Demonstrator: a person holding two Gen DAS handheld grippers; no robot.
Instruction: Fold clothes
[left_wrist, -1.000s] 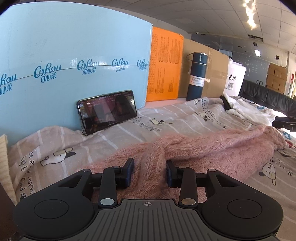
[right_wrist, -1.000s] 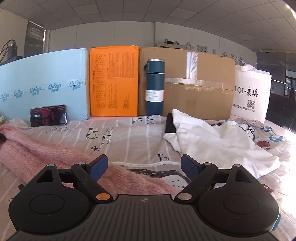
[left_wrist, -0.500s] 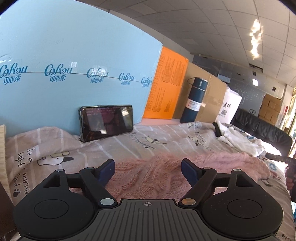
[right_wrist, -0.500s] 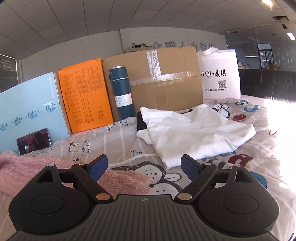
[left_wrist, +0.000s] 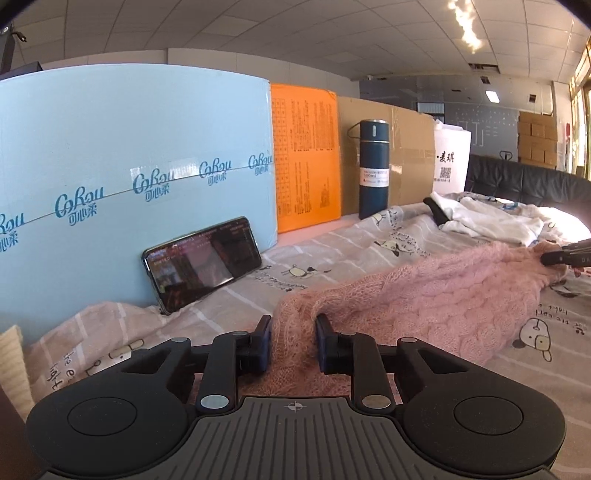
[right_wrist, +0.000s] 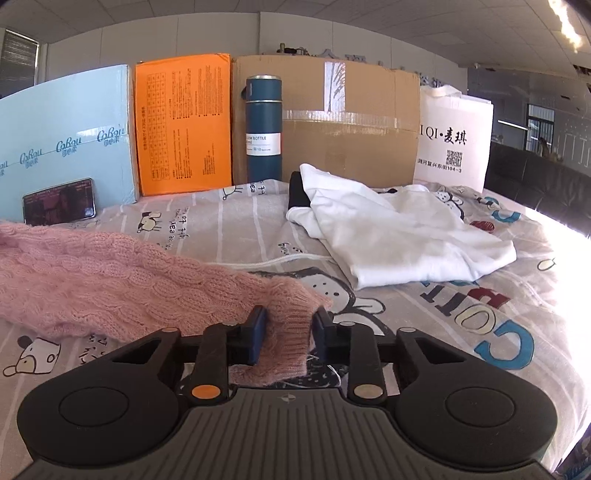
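Your left claw and right claw are closing on opposite ends of the pink knit sweater, its length stretched between them.

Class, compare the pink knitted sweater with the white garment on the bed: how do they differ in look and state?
The pink knitted sweater is fuzzy cable knit; the white garment is smooth, thin cloth. The sweater has a gripper at each end, both closing on its fabric; the white garment lies untouched, crumpled near the cardboard box. Both rest unfolded on the printed bedsheet.
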